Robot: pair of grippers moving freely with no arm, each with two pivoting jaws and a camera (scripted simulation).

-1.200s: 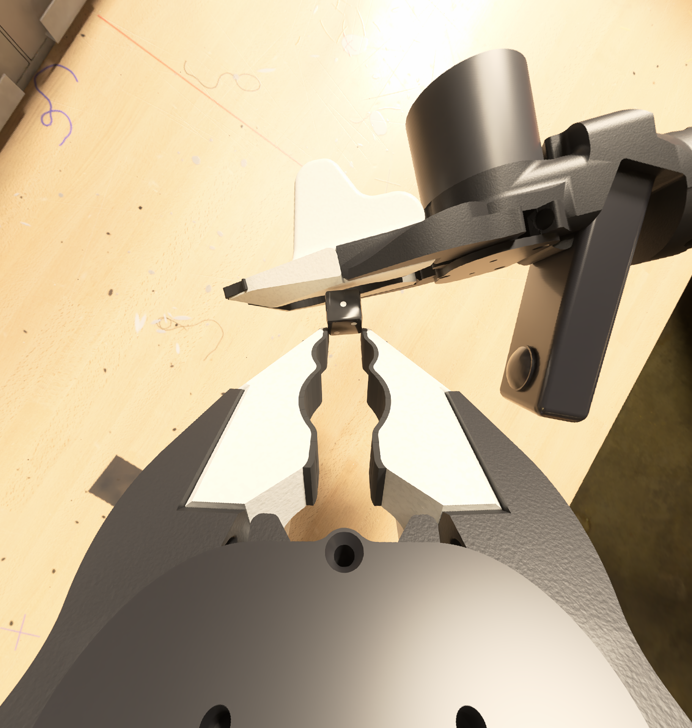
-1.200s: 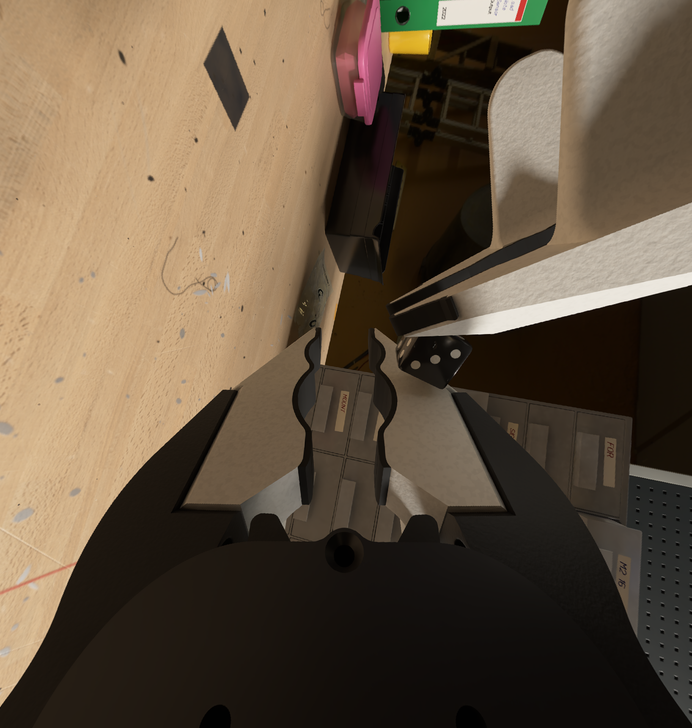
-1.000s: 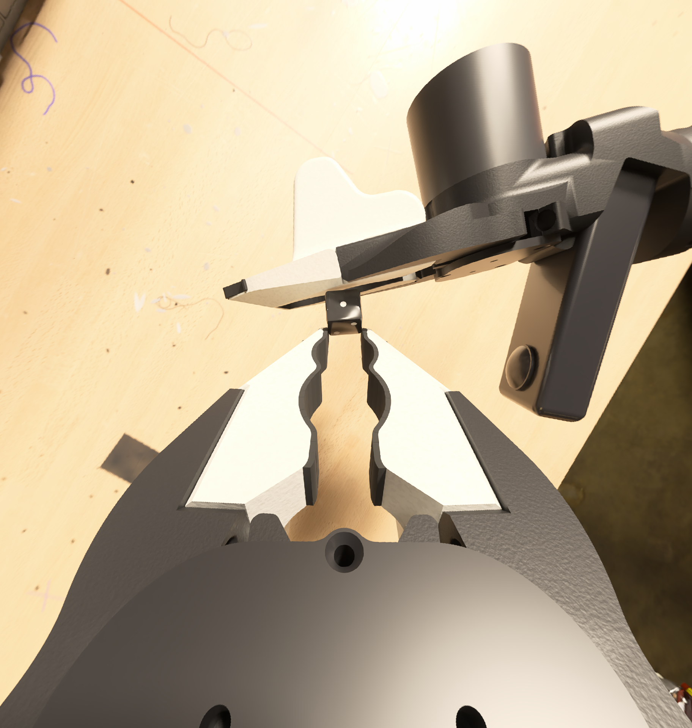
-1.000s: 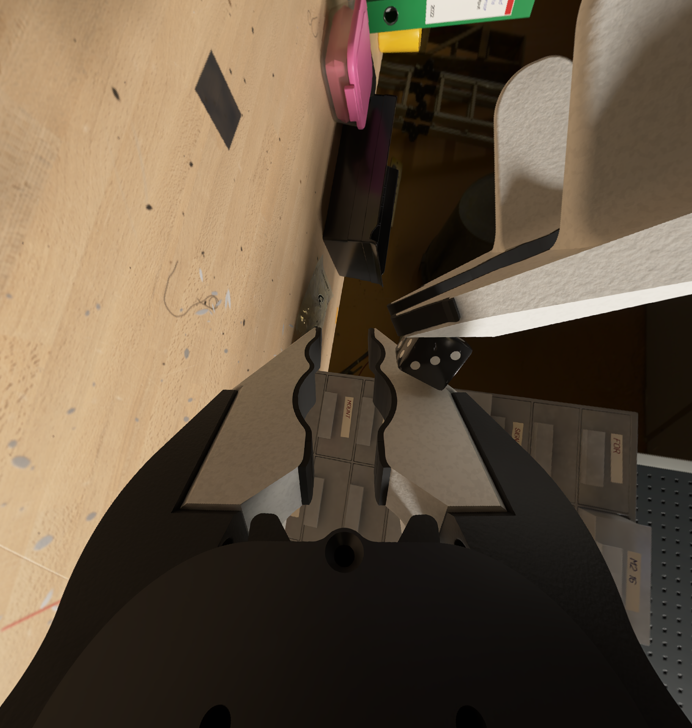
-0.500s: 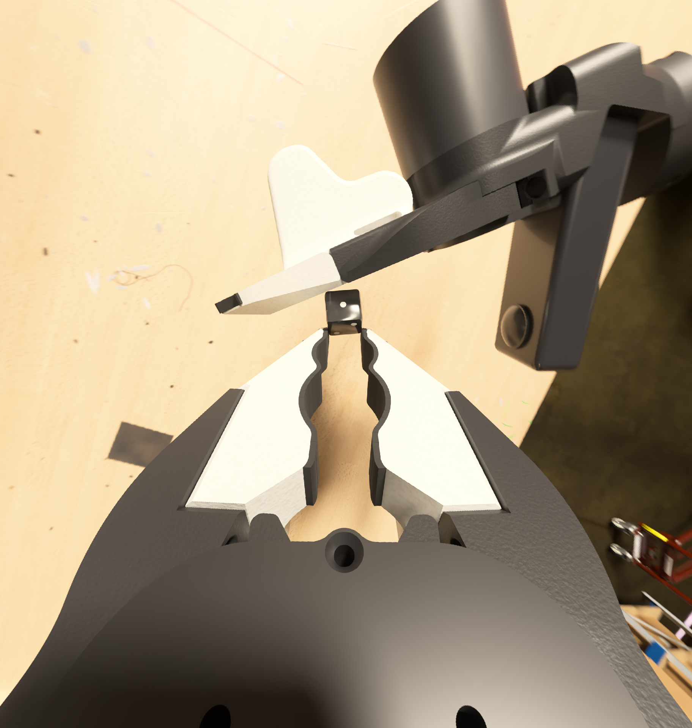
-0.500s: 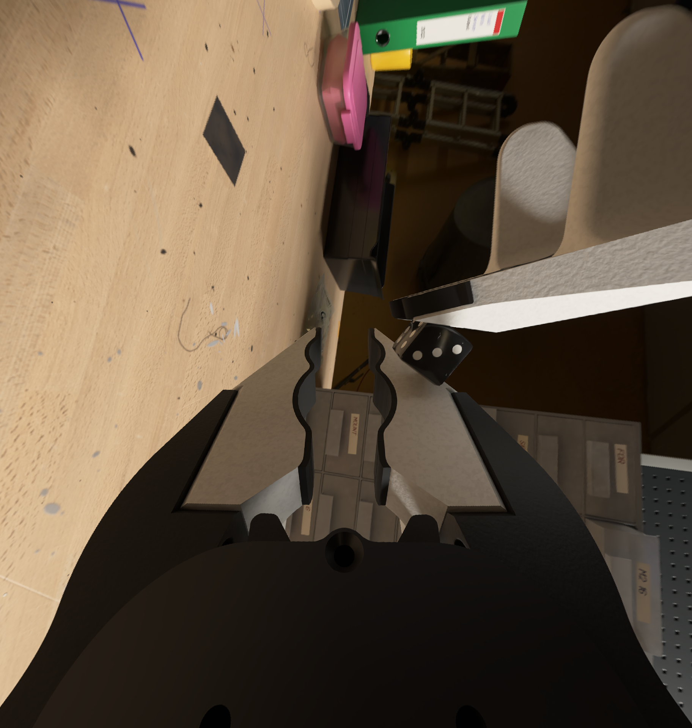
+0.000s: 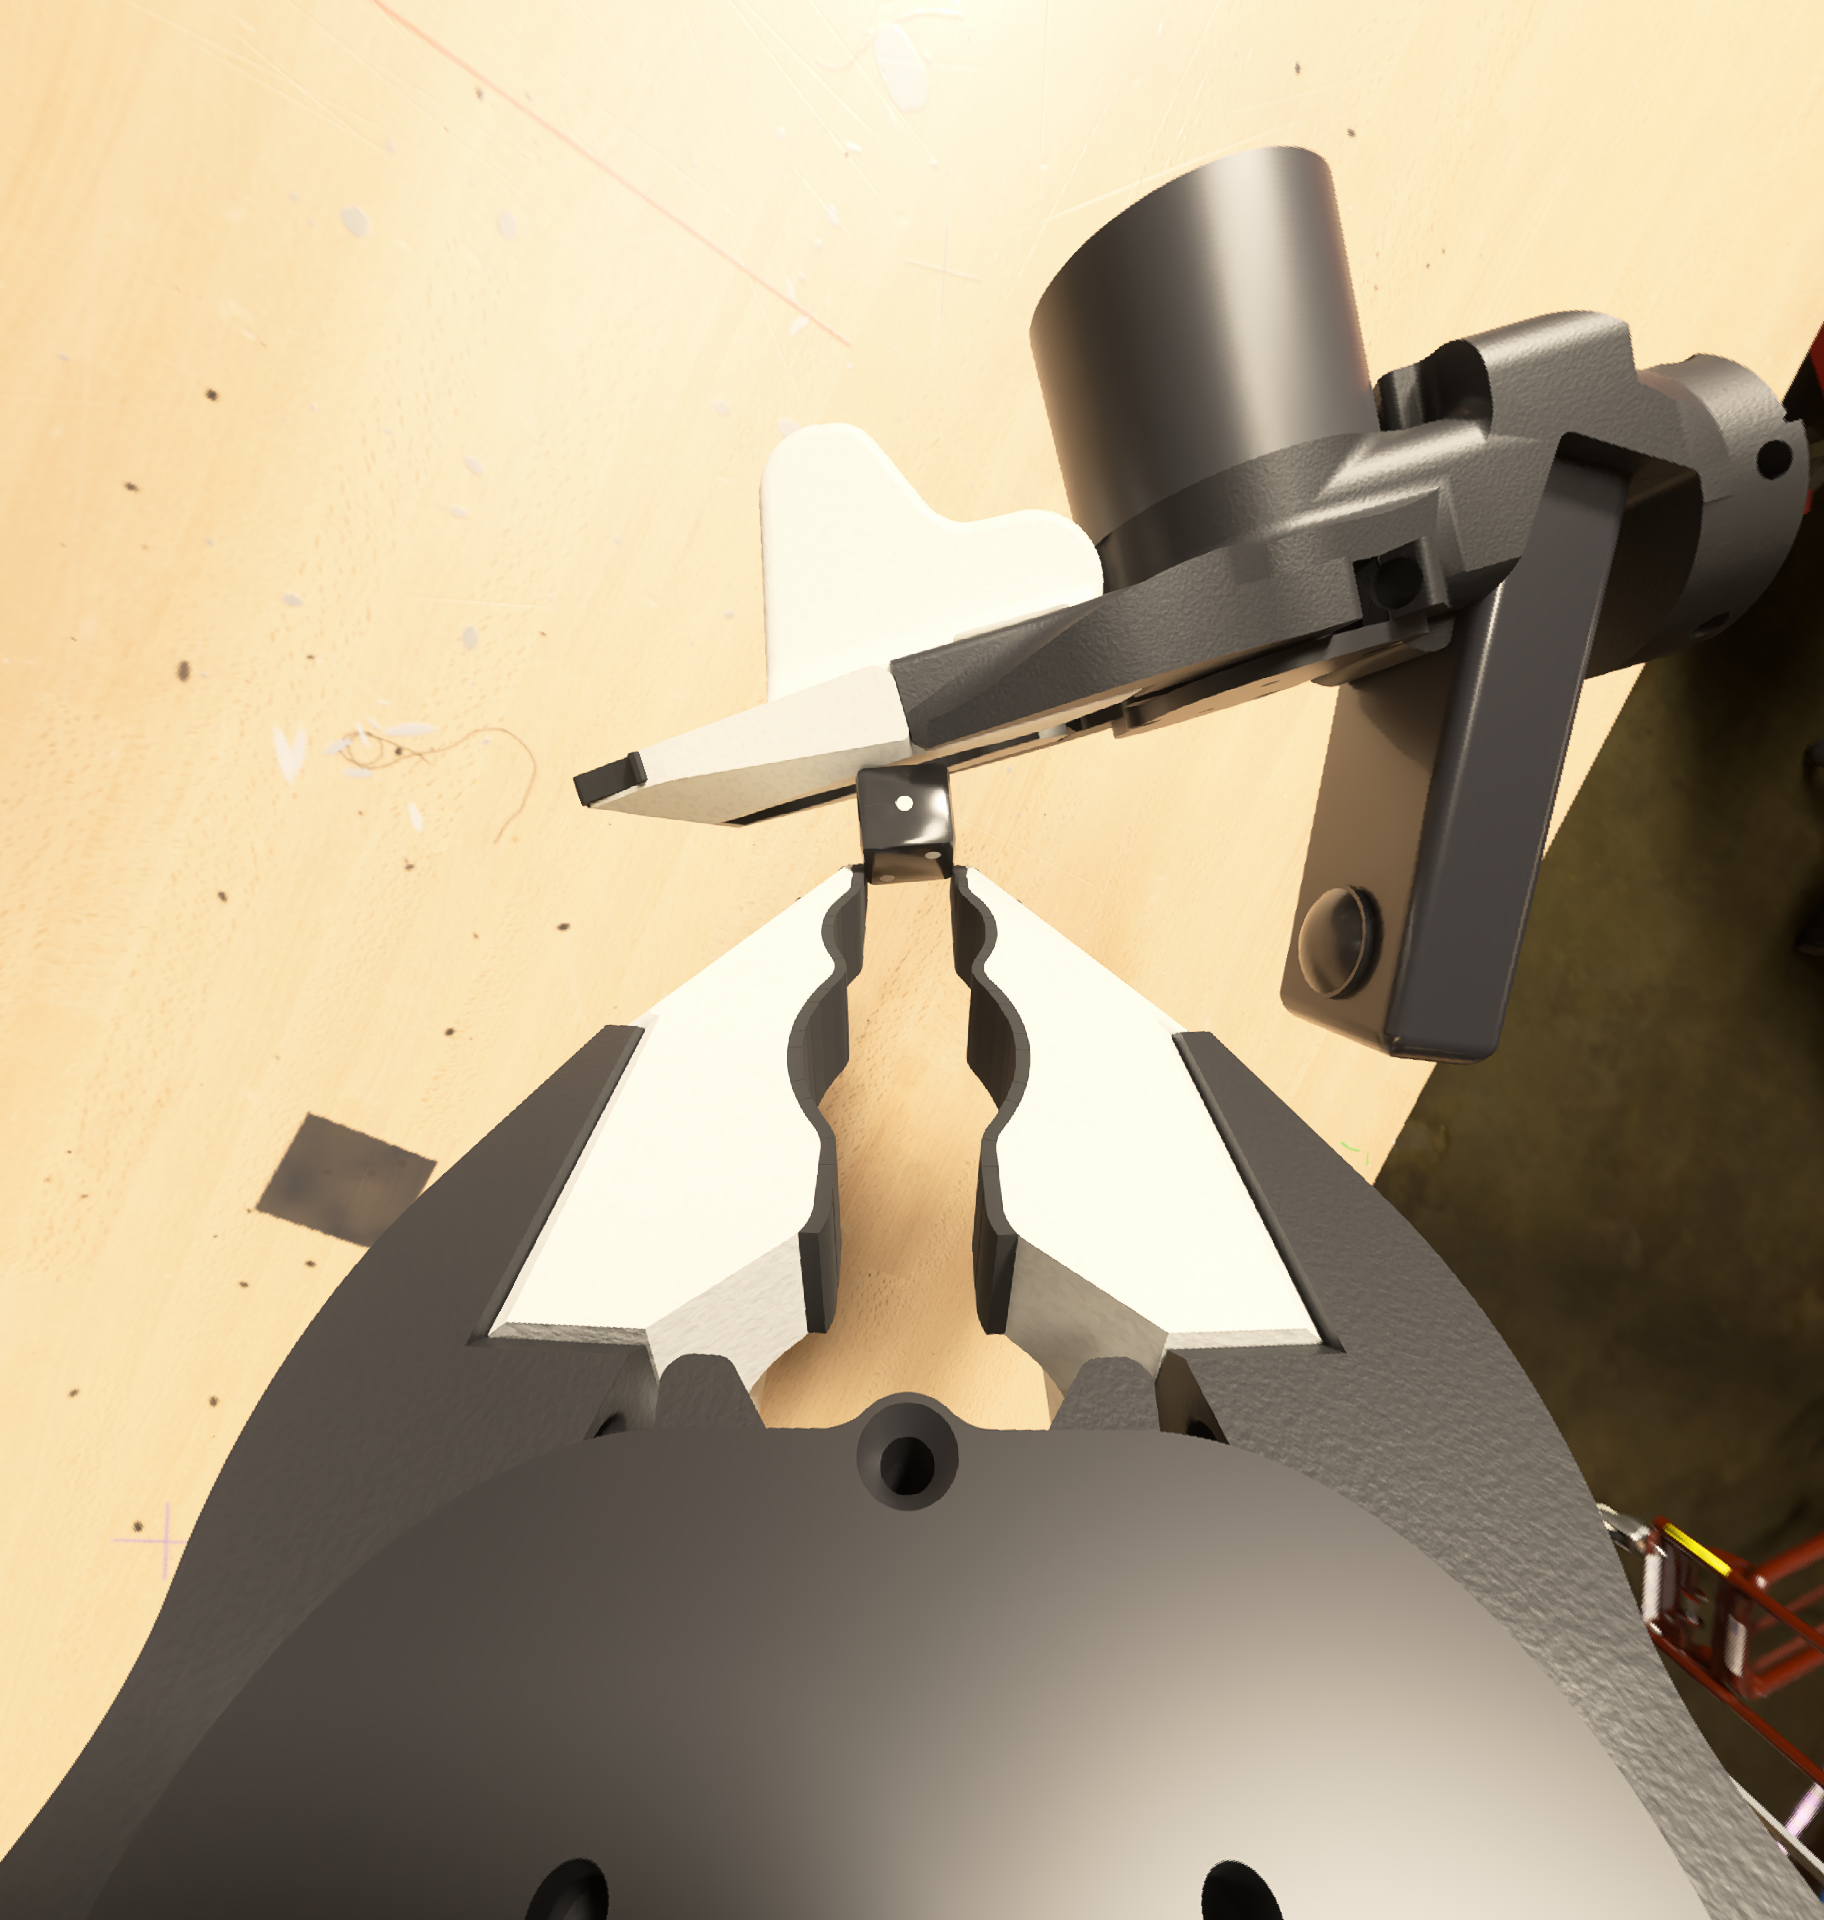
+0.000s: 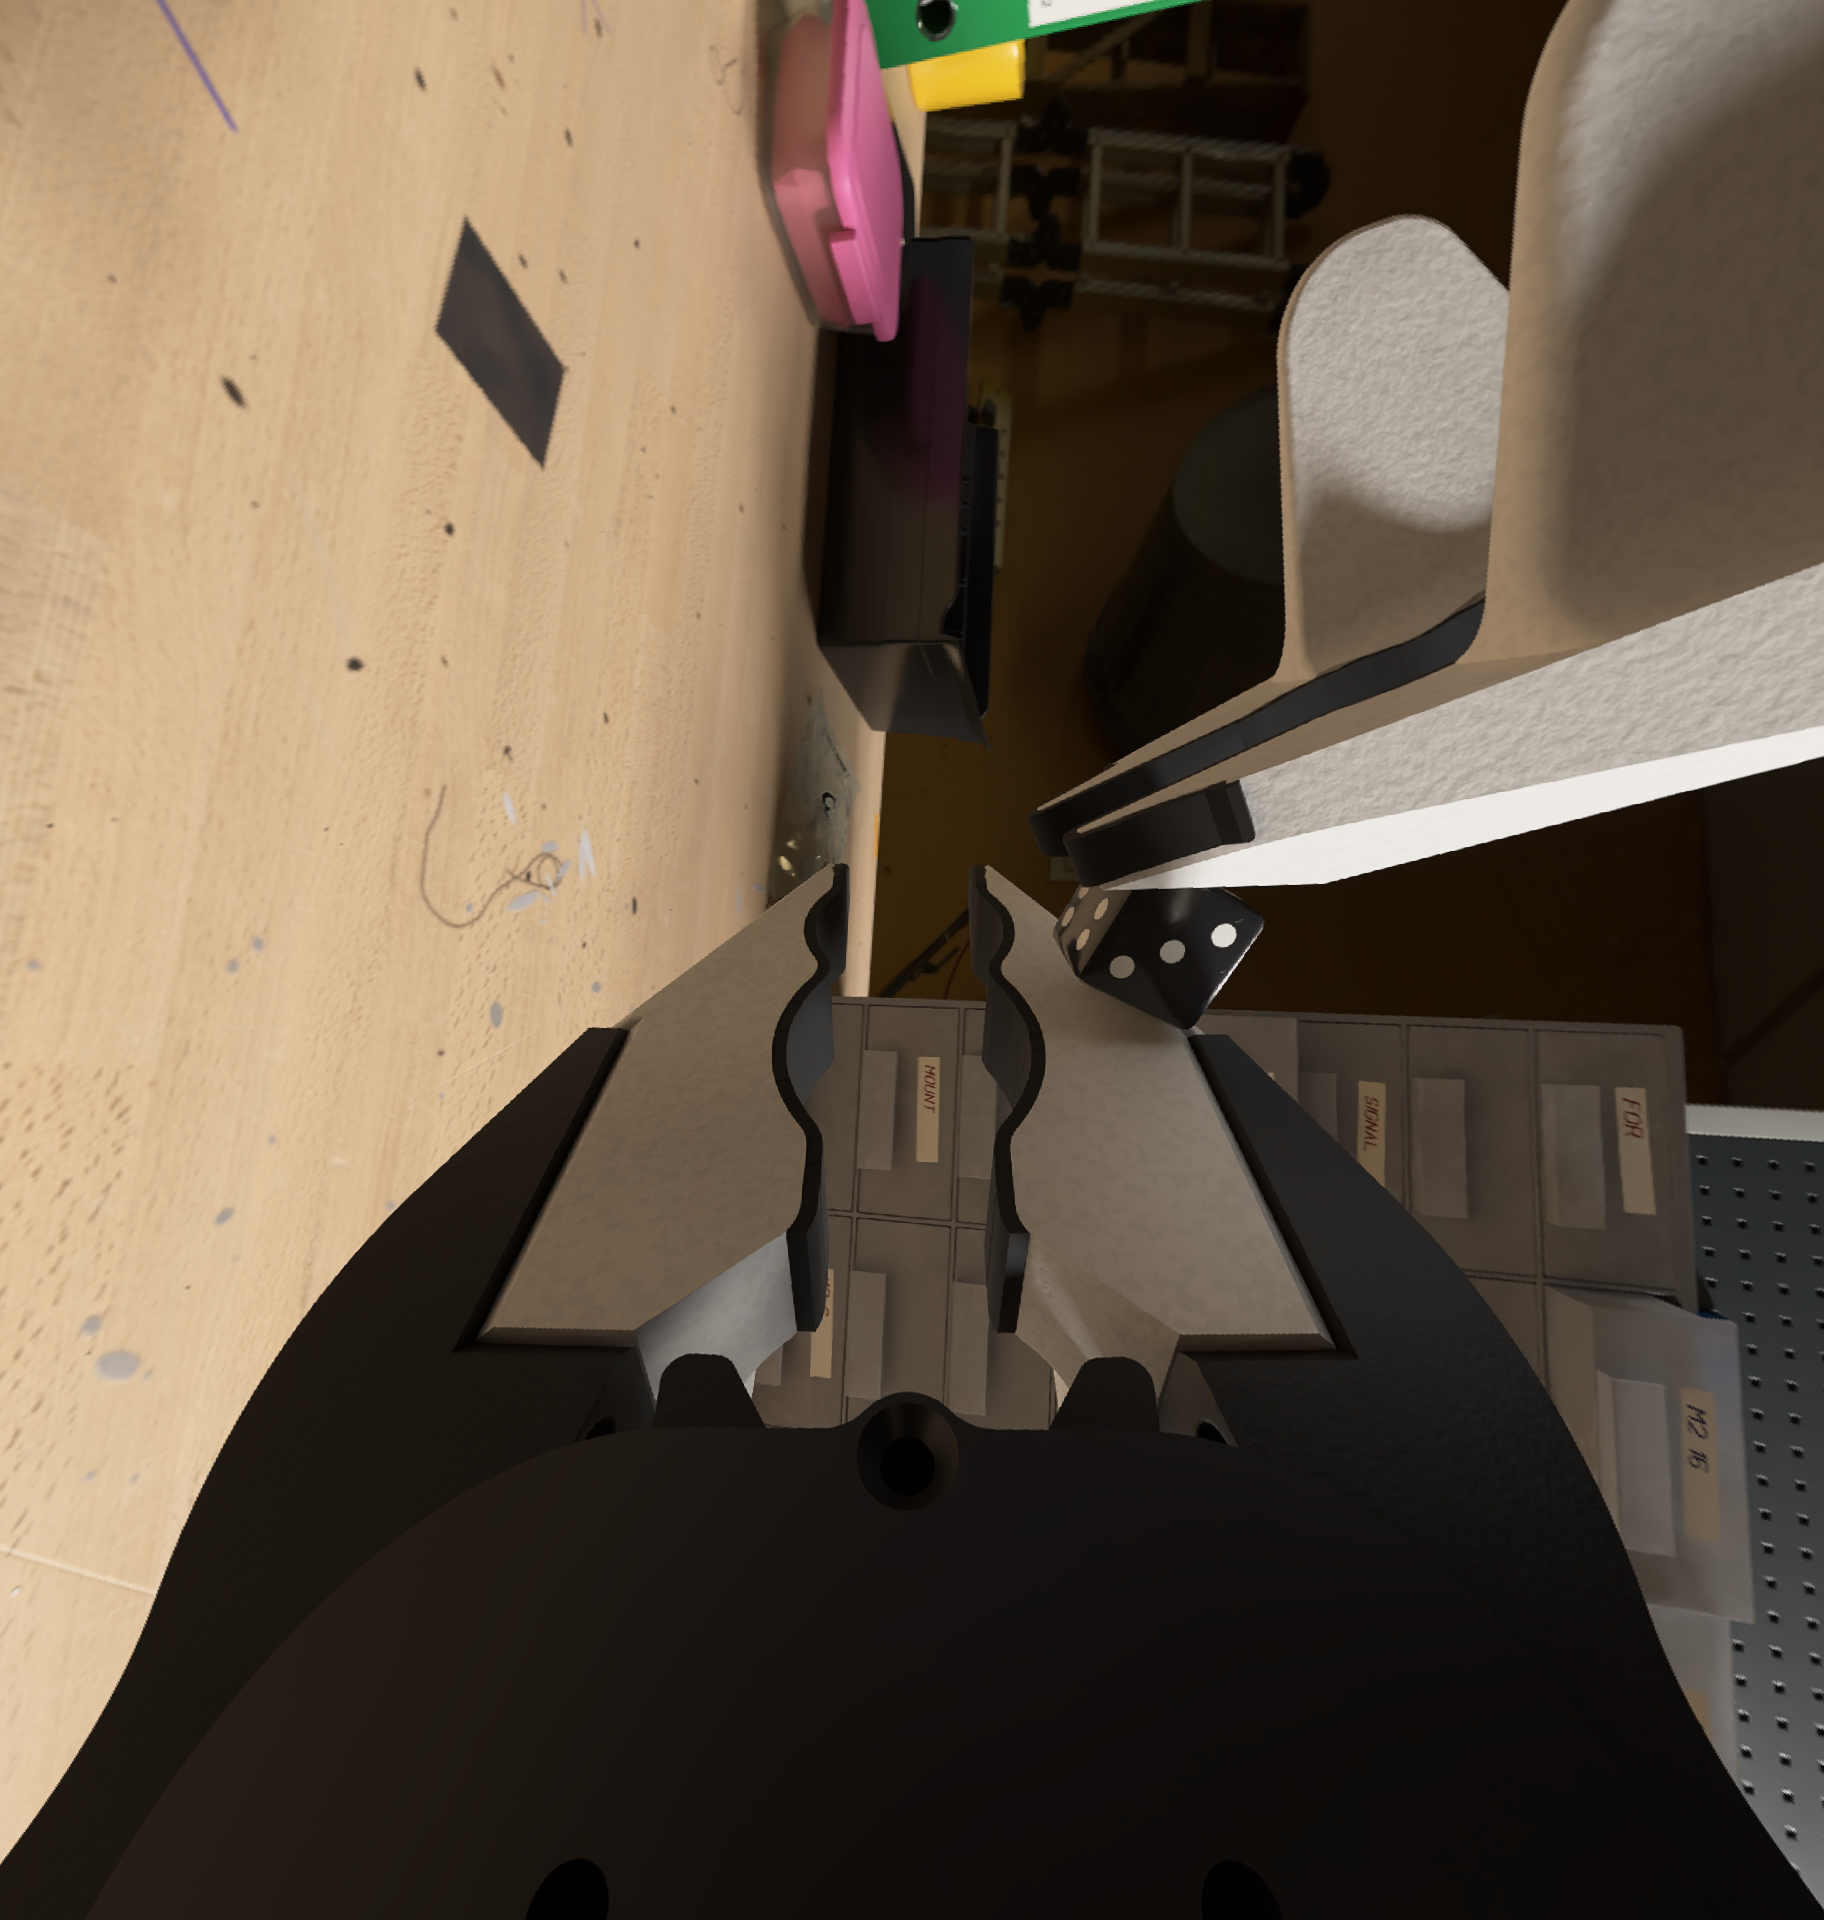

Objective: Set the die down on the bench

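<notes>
The black die [image 7: 903, 826] with white pips is pinched between the fingertips of my left gripper [image 7: 905, 875], above the light wooden bench [image 7: 264, 416] near its right edge. My right gripper [image 7: 617, 781] reaches in from the upper right, its fingers lying just over the die. In the right wrist view my right gripper [image 8: 910, 875] is slightly open and empty. The die [image 8: 1157, 956] sits just right of its right finger, at the tips of the left gripper [image 8: 1095, 831]. The bench [image 8: 264, 623] fills the left side.
A dark rectangular patch [image 7: 347, 1179] marks the bench, also in the right wrist view [image 8: 500, 343]. A pink case [image 8: 846, 197], a green binder [image 8: 991, 21] and a black box [image 8: 918, 499] lie along the bench edge. Grey drawers [image 8: 1459, 1143] and a pegboard [image 8: 1781, 1351] stand beyond.
Both grippers drifted together over the bench. Half a second ago the right gripper's fingers stood a little off the die; now they lie close over it again. The die stays in the left gripper.
</notes>
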